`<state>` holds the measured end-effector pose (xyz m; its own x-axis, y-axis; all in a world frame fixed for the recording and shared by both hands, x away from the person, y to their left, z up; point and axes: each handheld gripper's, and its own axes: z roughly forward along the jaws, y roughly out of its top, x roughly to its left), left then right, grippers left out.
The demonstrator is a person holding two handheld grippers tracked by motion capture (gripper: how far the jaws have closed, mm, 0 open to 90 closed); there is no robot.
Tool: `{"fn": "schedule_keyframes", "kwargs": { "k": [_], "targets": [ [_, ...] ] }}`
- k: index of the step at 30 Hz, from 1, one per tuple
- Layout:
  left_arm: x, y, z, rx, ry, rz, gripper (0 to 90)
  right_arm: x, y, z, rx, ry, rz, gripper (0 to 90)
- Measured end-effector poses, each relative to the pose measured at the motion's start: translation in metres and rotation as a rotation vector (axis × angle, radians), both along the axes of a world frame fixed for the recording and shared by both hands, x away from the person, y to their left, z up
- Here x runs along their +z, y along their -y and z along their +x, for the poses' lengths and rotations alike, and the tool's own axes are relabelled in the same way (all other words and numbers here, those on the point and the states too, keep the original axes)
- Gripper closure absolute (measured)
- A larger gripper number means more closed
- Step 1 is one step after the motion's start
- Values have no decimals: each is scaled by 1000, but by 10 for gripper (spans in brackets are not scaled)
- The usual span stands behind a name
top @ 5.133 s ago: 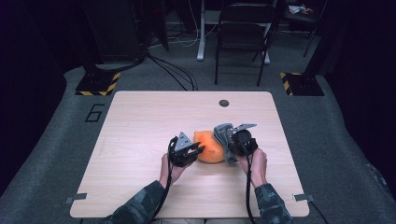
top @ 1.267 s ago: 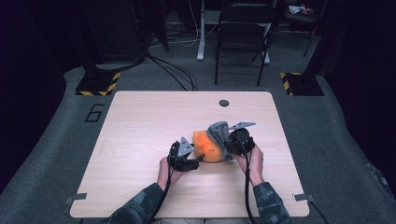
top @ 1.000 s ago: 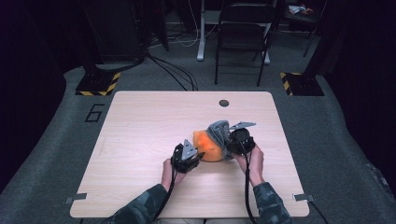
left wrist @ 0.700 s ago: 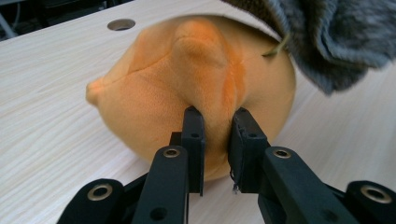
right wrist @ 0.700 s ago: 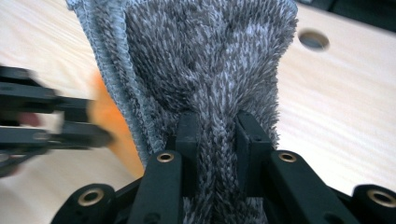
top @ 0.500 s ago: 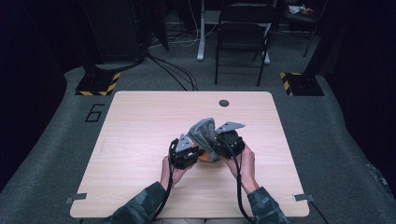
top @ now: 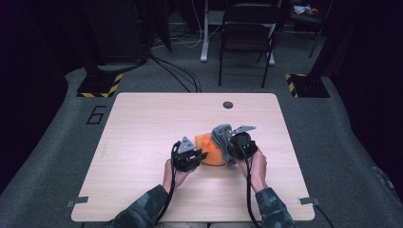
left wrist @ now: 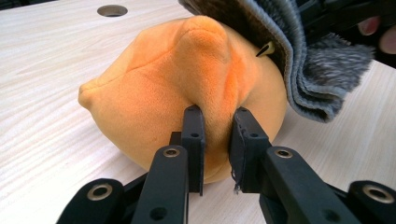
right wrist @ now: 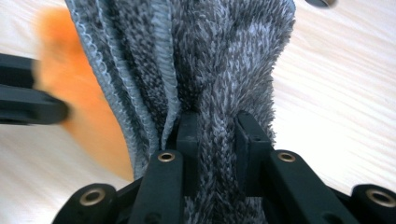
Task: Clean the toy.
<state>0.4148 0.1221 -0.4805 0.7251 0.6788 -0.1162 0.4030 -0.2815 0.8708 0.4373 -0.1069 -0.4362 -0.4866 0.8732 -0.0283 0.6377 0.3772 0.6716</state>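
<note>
Left hand-held gripper (left wrist: 215,140): jaws nearly together, pinching a fold of the orange plush toy (left wrist: 187,88); in the high view it sits at 9 o'clock of the toy (top: 189,156).
Right hand-held gripper (right wrist: 212,140): jaws narrow, clamped on a bunched fold of the grey fleecy cloth (right wrist: 210,56); in the high view it stands at 3 o'clock of the toy (top: 241,145).
Orange plush toy, place: on the tabletop (top: 142,123), toward the near edge and a little right of centre, between my two hands (top: 210,149).
Grey fleecy cloth, place: draped down the toy's 3 o'clock flank, one stitched hem hanging free, the lower fold reaching the wood (top: 223,142).
Change noted: half a second ago I had the cloth spread over the toy's top, hiding most of the orange; now it is pulled to the right side and the orange crown and left flank lie bare.
Change, left side: grip unchanged on the same side of the toy.
Reading: I judge I am wiping or drawing the cloth across the toy while my left steadies it; this stroke looks near its end.
Background item: round grommet hole (top: 228,104) at 12 o'clock of the tabletop, well apart.
</note>
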Motion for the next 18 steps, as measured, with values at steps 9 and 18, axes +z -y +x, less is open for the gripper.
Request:
{"fn": "schedule_keyframes", "kwargs": {
  "k": [9, 18],
  "targets": [
    [-1, -1, 1, -9, 6, 4, 760, -34, 19, 12, -65, -51, -45, 745],
    [-2, -4, 2, -5, -2, -11, 752, -58, 34, 21, -112, -142, -4, 740]
  ]
}}
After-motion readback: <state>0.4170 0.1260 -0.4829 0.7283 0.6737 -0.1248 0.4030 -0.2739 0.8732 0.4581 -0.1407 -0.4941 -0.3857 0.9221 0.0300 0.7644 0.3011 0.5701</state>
